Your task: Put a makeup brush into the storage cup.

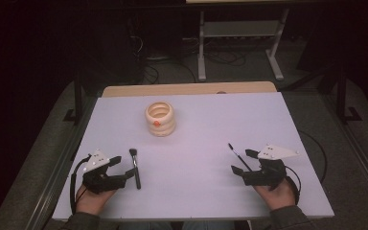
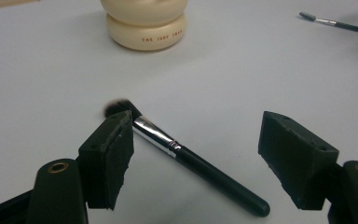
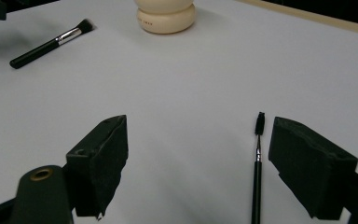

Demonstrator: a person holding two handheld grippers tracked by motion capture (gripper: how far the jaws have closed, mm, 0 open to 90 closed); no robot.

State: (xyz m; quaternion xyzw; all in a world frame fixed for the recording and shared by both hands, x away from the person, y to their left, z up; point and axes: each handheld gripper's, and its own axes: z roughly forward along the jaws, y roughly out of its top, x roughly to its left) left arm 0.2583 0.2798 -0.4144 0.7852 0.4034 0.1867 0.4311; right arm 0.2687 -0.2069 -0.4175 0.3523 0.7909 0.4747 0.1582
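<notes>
The left hand-held gripper (image 1: 128, 168) is released around a black-handled fluffy makeup brush (image 1: 135, 167) lying flat on the white counter (image 1: 201, 182), bristles pointing away. Farther back stands a cream ribbed round holder (image 1: 160, 119). A thin black brush (image 1: 238, 157) lies between the right hand-held gripper's (image 1: 242, 162) released jaws, tip pointing away.

Left gripper (image 1: 124, 168) and right gripper (image 1: 242, 161) rest low, jaws spread wide.

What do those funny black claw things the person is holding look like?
Each hand holds a black gripper with two chunky, wedge-shaped jaws faced with dark pads. The left gripper and the right gripper each carry a pale grey three-cornered plate with small dark dots on top. A thin black cable loops away from each one. Brass-coloured rings sit in holes near the jaw bases. The person's sleeves look dark greyish.
</notes>
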